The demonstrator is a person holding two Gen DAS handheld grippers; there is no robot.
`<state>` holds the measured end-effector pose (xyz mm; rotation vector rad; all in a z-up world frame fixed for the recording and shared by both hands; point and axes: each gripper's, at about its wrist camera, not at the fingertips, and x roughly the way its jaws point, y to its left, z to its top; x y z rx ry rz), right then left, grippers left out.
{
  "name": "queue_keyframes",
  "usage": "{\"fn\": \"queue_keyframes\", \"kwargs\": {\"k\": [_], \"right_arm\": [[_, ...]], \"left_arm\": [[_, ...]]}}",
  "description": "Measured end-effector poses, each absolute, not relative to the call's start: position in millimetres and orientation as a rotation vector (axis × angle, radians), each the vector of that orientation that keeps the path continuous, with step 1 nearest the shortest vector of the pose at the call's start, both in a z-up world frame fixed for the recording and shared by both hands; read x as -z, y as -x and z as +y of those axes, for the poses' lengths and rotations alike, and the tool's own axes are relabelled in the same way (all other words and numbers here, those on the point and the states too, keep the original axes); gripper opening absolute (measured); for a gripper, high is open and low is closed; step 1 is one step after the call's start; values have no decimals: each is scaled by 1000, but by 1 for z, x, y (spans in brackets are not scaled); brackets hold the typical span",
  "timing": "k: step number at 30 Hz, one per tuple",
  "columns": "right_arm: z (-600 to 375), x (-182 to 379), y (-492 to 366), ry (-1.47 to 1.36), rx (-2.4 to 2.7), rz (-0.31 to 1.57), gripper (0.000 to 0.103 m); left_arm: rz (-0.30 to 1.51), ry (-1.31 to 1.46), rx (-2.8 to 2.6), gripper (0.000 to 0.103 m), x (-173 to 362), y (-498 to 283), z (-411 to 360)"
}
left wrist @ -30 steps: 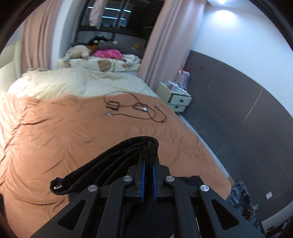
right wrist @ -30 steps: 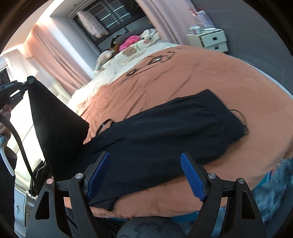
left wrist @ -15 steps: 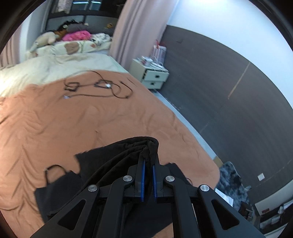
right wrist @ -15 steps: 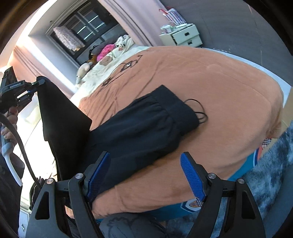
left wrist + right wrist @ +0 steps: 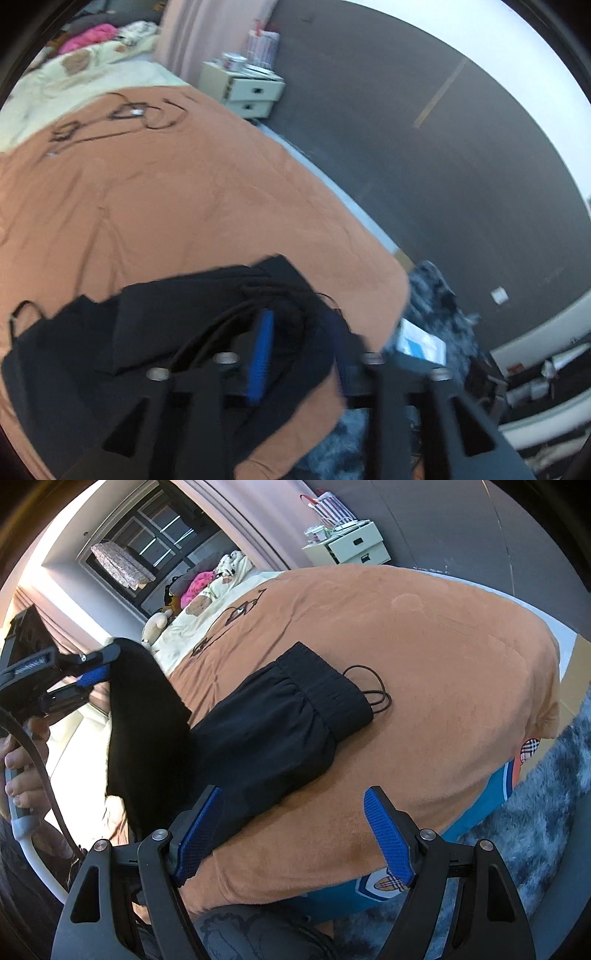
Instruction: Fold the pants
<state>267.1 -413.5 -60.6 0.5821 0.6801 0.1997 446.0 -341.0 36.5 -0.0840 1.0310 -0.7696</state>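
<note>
- On the bed (image 5: 443, 646), step in hand, as judged: laying the lifted leg end of the pants (image 5: 295, 716) over the waist half to make the fold.
- Left gripper (image 5: 299, 332): jaws had just been opening and stood parted, with black cloth between them and no pad clearly pressing on it. In the right wrist view the cloth hung from its tip, raised above the bedspread. A hand (image 5: 22, 760) held the handle.
- Right gripper (image 5: 293, 794): jaws wide and empty, hovering at the near edge of the bed with one finger over the pants' near hem.
- Handling advice: bring the leg end down so that its hem meets the waistband (image 5: 325, 690) squarely. Draw the left jaws clear along the cloth and not upward, so the loosened layer is not dragged out of line. The free right gripper should pin or smooth the fold line.
- Risk: thin, slack fabric is likely to catch on a pad and bunch.
- Article, pants: black, soft, matte. They had a ribbed elastic waistband with gathers below it, and a thin drawstring (image 5: 373, 690) looped on the bedspread just beside the waistband.
- Position: lying across the orange-brown bedspread near its front edge, waist end flat and the other end lifted.
- Other: a dark cable (image 5: 122, 118) lay well apart, further up the bed.
</note>
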Motion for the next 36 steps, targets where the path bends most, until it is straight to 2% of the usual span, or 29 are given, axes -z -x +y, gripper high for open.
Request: {"fn": "queue_keyframes", "kwargs": {"k": [1,4,20,36], "right_arm": [[-415,60,-267,-583,-201,680,78],[-416,55,-269,-576,-204,679,78],[-399,43,-311,-464,-286,695,78],[-359,35,-343,-251,-286,719,78]], "left_arm": [[1024,82,779,61,-38,-444,-340],[1000,87,789,70,-45,-436,-330],[924,215,495,70,-25,-403,-177],[934,347,238,70,30,-362,-48]]}}
